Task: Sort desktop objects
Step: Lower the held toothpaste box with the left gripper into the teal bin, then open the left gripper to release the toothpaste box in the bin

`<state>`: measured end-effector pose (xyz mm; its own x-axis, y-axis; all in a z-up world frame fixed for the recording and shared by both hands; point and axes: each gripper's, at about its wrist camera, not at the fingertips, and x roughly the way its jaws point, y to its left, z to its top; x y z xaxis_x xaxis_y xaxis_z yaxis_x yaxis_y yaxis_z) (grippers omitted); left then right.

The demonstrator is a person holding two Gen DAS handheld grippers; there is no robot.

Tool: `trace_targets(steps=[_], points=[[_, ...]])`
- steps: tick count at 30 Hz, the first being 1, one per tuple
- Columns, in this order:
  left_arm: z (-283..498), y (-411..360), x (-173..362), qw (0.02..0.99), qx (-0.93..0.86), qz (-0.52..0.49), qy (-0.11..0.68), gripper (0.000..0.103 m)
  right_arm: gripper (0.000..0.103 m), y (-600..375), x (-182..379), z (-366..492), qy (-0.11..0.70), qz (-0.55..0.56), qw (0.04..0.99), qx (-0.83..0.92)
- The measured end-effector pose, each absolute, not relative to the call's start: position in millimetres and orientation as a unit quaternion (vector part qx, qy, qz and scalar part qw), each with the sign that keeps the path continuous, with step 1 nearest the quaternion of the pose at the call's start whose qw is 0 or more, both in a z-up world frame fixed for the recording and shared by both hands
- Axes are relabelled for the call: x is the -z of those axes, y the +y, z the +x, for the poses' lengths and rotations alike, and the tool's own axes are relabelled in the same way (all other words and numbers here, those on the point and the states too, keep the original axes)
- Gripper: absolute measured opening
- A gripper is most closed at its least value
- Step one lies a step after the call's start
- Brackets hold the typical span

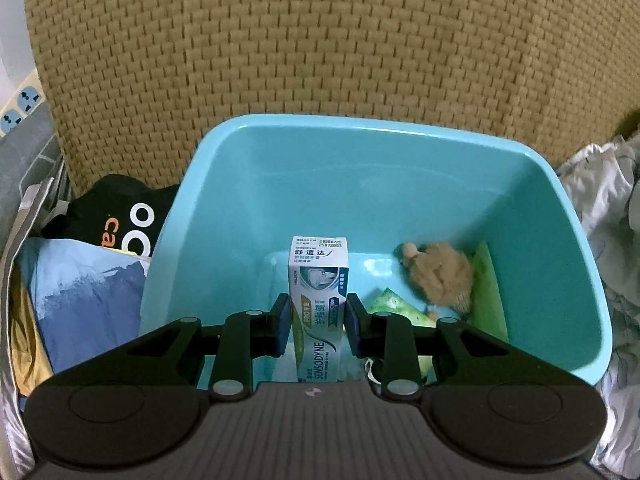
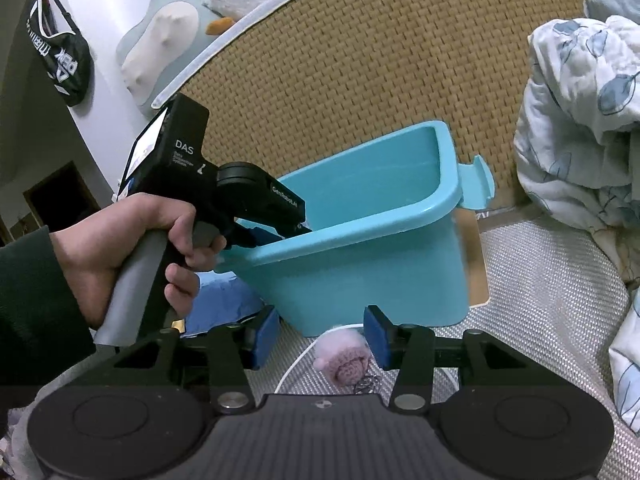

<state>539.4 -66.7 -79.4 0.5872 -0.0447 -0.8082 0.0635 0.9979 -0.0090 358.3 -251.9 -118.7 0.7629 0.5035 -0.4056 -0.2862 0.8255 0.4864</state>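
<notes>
Clamped on a toothpaste box (image 1: 319, 312), the left gripper (image 1: 318, 316) holds it inside the blue tub (image 1: 224, 208), beside a brown plush (image 1: 440, 276). Right gripper (image 2: 322, 338) gapes wide over a pink crochet toy (image 2: 346, 354) lying before the tub.

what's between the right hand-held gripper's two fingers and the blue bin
In the right wrist view, a pink crocheted toy lies on the woven mat between the open right hand-held gripper and the blue bin, with a white cable curving beside it.
</notes>
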Motion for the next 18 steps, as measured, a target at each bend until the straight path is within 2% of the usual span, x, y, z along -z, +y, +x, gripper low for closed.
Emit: trace_targets(steps=[18], points=[[528, -69, 67, 0.885, 0.038, 0.026, 0.464, 0.034, 0.051, -252, 116, 355, 0.263, 0.189, 0.923, -0.211]])
